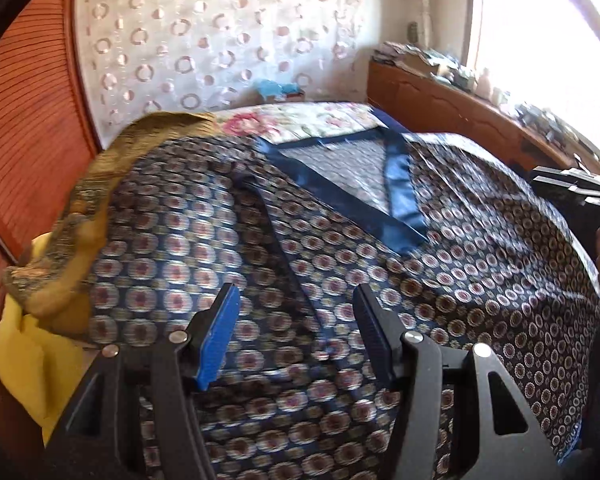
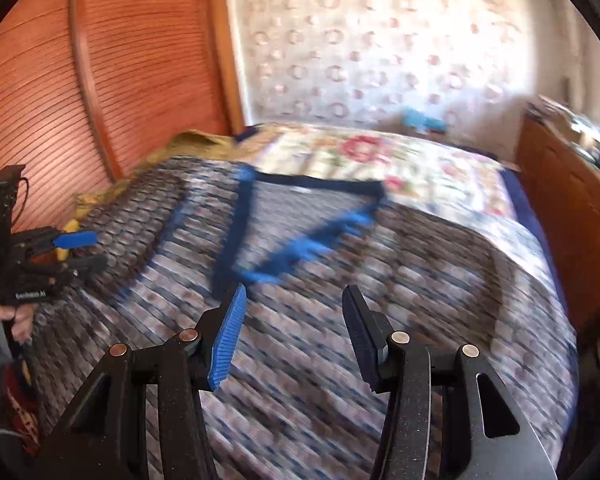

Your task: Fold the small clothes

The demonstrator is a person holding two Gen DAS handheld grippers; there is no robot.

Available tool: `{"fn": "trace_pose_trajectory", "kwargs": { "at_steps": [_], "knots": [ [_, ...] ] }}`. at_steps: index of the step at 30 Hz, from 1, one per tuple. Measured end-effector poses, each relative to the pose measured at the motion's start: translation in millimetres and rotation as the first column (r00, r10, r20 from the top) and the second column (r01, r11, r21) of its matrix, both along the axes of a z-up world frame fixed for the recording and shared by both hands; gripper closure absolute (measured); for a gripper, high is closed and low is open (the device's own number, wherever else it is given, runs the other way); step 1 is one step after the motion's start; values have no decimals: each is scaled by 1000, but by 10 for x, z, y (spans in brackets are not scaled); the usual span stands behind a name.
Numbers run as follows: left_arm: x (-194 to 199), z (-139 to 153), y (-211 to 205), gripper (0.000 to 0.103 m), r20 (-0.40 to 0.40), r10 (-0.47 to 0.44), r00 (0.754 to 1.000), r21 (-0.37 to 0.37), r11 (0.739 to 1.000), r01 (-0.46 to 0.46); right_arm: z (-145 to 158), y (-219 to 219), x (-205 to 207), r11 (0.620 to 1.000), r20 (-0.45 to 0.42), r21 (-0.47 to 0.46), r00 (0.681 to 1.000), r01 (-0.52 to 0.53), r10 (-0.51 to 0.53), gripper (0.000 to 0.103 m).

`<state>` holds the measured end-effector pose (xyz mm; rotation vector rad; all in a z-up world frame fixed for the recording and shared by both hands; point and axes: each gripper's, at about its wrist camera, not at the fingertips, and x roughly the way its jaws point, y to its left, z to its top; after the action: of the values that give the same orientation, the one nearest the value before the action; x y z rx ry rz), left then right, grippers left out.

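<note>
A dark blue garment (image 1: 340,264) patterned with round medallions lies spread flat on the bed, its plain blue V-shaped neckline band (image 1: 396,188) towards the far side. It also shows in the right wrist view (image 2: 340,300), blurred. My left gripper (image 1: 296,300) is open and empty just above the garment's near part. My right gripper (image 2: 294,300) is open and empty above the garment's near middle. The left gripper also shows in the right wrist view (image 2: 74,250), held in a hand at the garment's left edge.
A yellow-gold cloth (image 1: 80,216) and a yellow pillow (image 1: 24,360) lie at the garment's left. A floral bedspread (image 2: 380,160) covers the bed's far part. An orange ribbed headboard (image 2: 100,60) stands left; a wooden cabinet (image 1: 440,104) with clutter stands right under a bright window.
</note>
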<state>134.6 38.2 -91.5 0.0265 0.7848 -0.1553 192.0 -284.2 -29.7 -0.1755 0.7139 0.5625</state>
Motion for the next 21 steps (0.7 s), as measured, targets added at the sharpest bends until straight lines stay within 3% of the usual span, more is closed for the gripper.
{"fn": "trace_pose_trajectory", "kwargs": {
  "at_steps": [10,21],
  "knots": [
    [177,-289,-328,45,-92,-62,994,34,997,65,-238,-1354,157,961,-44,-63,962,268,-271,52],
    [180,-343,-352,43,-98,-81,992,38,996,86,-510,-1893,290,926,-119,-109,920,363,-374,52]
  ]
}}
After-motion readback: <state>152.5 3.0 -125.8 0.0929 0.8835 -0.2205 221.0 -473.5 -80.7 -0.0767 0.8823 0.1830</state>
